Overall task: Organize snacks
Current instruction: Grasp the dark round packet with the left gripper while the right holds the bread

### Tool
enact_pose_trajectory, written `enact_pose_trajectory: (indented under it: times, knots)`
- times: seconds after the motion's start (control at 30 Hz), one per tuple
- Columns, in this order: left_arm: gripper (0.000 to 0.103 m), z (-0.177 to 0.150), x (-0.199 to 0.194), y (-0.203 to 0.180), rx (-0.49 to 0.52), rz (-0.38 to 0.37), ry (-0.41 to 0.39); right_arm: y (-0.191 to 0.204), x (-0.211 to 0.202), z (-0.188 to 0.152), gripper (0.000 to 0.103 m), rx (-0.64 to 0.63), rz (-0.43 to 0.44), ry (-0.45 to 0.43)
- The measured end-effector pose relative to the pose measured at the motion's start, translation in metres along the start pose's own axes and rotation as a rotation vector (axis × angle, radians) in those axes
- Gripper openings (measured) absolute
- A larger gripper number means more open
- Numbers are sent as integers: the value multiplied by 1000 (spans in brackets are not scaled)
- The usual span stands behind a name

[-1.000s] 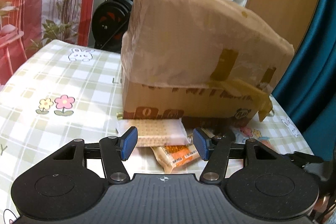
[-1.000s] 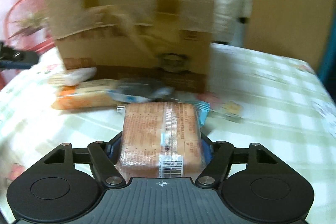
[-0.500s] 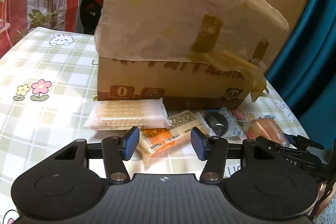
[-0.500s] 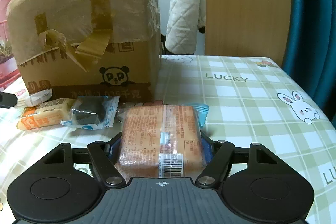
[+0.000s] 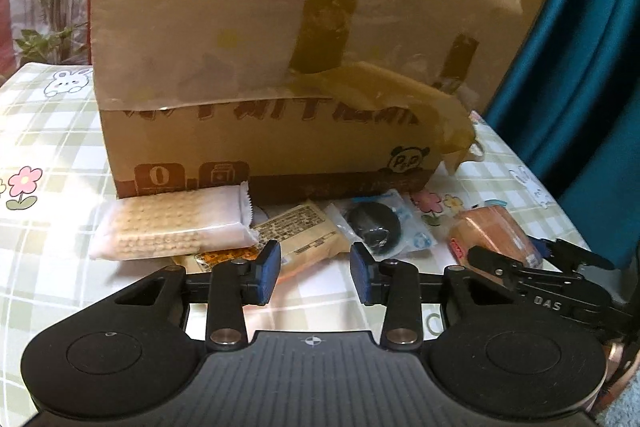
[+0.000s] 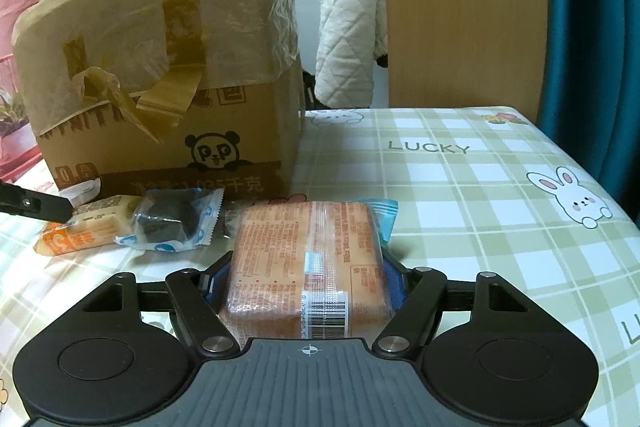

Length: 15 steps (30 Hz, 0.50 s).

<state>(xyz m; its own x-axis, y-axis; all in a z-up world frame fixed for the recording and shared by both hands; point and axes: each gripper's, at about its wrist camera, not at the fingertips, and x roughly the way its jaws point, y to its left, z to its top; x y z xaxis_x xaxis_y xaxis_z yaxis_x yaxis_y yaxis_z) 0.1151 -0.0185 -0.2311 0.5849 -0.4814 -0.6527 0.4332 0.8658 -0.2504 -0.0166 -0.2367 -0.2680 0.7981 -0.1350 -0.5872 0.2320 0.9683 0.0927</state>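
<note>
Orange pkt (image 6: 308, 263) betw. right jaws

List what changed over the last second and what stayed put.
The left gripper came in over the orange-labelled snack pack, its jaws closing, pads not yet pressing it. The right gripper kept its grip on the orange cake pack. The cardboard box, cracker pack and dark cookie stayed put.

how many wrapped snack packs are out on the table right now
4: cracker pack, orange-label pack and dark cake before the box; orange pack in the right gripper. More may hide.
</note>
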Motion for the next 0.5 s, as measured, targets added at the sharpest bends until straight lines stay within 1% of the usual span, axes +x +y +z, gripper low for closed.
enact_pose_trajectory:
  times: [0.1,0.2,0.3,0.5]
  knots:
    - [40,0,5,3,-15,23,2,1,0,-1,68,-2,1,-2]
    - [40,3,7,5,-31,24,0,2,0,-1,68,-1,6,-5]
    - [40,9,13,-3,-22,2,-5,1,-1,-2,68,3,6,-5]
    - [40,22,34,-37,33,-45,-24,2,-3,-3,67,14,0,-15]
